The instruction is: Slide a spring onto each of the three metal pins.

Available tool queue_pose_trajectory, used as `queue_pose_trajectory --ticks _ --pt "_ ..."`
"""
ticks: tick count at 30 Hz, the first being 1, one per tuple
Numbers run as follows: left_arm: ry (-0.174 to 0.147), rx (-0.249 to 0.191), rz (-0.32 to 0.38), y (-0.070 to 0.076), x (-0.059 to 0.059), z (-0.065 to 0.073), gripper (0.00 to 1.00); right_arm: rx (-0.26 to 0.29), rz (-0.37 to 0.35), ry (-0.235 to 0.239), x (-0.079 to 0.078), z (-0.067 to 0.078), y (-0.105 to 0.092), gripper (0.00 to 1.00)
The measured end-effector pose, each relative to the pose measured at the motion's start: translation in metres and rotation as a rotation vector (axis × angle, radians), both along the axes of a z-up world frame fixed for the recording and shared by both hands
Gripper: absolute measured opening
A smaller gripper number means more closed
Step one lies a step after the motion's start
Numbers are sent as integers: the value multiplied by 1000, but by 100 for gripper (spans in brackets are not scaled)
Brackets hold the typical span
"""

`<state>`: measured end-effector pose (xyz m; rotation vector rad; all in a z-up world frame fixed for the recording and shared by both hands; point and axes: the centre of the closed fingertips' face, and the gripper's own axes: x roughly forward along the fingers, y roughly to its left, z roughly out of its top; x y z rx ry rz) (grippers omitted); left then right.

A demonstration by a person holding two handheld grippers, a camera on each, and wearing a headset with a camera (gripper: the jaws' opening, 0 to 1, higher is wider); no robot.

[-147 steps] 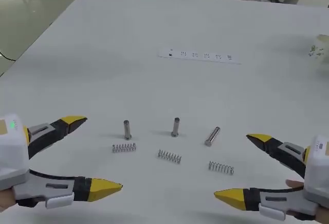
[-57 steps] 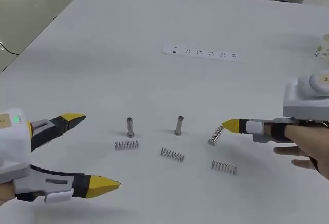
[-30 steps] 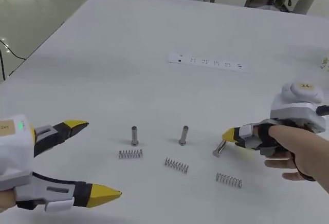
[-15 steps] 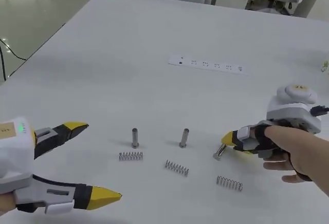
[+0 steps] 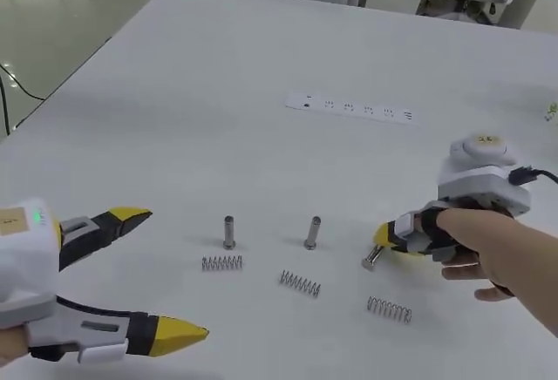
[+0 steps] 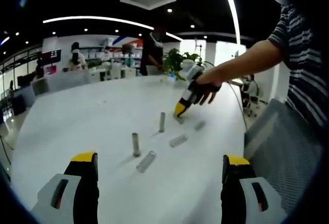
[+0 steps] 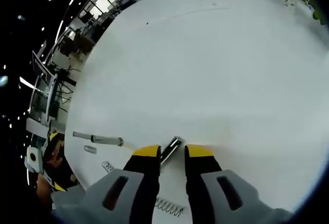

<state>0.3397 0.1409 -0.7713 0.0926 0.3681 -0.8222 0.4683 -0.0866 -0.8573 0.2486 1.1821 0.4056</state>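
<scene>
Two metal pins [image 5: 228,232] [image 5: 312,233] stand upright on the white table; a third pin [image 5: 372,258] lies on its side to their right. Below each pin lies a spring [image 5: 221,263] [image 5: 300,282] [image 5: 388,310]. My right gripper [image 5: 384,237] points left at the lying pin. In the right gripper view, that pin [image 7: 171,149] sits in the narrow gap of the gripper [image 7: 172,153], with a sliver of table still showing beside it. My left gripper [image 5: 157,275] hovers wide open at the lower left, holding nothing. Its own view [image 6: 160,167] looks along the pins [image 6: 135,144] and springs [image 6: 146,161].
A white power strip [image 5: 349,108] lies flat further back on the table [image 5: 261,57]. Chairs stand beyond the far edge. The table's left edge runs diagonally at the upper left.
My right gripper swung in from the lower right, turned on its side and narrowed its jaws around the lying pin. The left gripper stayed put. Pins and springs have not moved.
</scene>
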Motion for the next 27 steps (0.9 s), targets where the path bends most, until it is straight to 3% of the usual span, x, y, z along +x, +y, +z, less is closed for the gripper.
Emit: queue_pose_trajectory --ticks 9,27 --pt "-1 4 0 2 2 0 98 -53 36 -12 -12 2 3 11" --pt "5 7 -4 2 1 -3 98 -117 80 -43 -11 3 -2 5"
